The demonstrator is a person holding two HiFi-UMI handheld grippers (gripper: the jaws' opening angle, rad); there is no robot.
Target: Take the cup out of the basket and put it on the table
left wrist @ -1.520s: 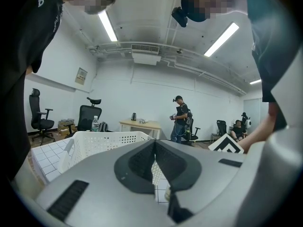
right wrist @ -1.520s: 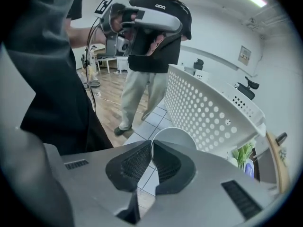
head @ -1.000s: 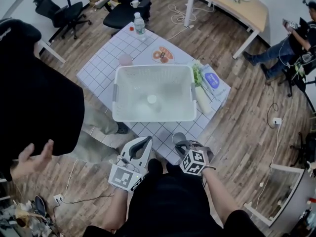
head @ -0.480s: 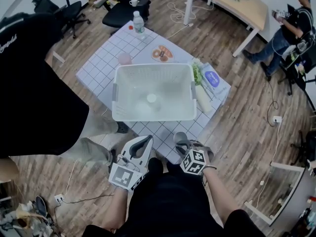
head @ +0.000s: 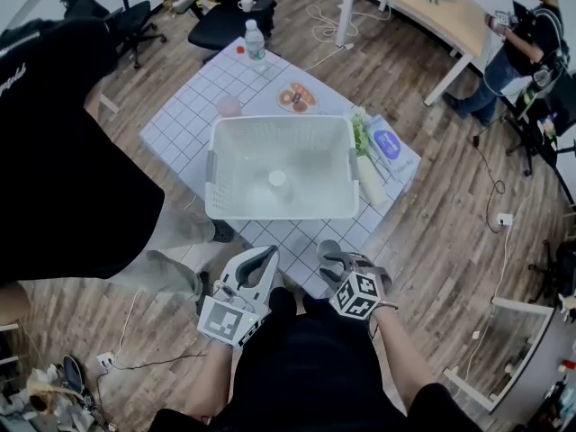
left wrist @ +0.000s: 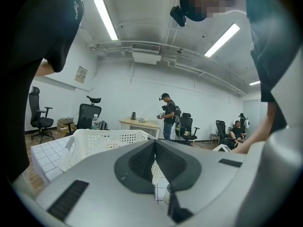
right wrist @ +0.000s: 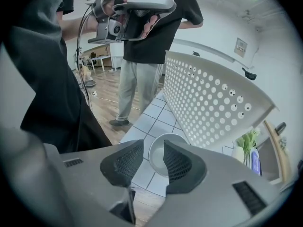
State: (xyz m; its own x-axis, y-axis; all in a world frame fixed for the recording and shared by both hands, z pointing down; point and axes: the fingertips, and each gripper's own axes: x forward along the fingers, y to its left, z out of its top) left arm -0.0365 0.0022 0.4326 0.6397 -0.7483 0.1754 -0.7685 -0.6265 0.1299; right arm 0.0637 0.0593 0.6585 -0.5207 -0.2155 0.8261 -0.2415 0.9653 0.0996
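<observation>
A grey cup [head: 328, 250] stands upright on the white tiled table [head: 193, 120], close to its near edge and in front of the white perforated basket [head: 279, 207]. My right gripper [head: 338, 261] points down at the cup. In the right gripper view its jaws have just been opening and stand apart astride the near rim of the cup [right wrist: 161, 156], with the pads off the wall. My left gripper [head: 262, 257] hovers at the table's near edge with its jaws [left wrist: 155, 143] closed together and nothing in them. A small white thing [head: 277, 178] lies in the basket.
Behind the basket are a pink cup [head: 228, 106], a water bottle [head: 255, 45] and a plate of food [head: 296, 98]. Greens and a blue packet [head: 382, 144] lie to its right. A person in black [head: 63, 151] stands at the table's left, and office chairs [head: 229, 12] stand behind.
The right gripper's jaws have spread apart around the cup, which stays on the table. The bystander's hand at the lower left has gone from view. The left gripper has not moved.
</observation>
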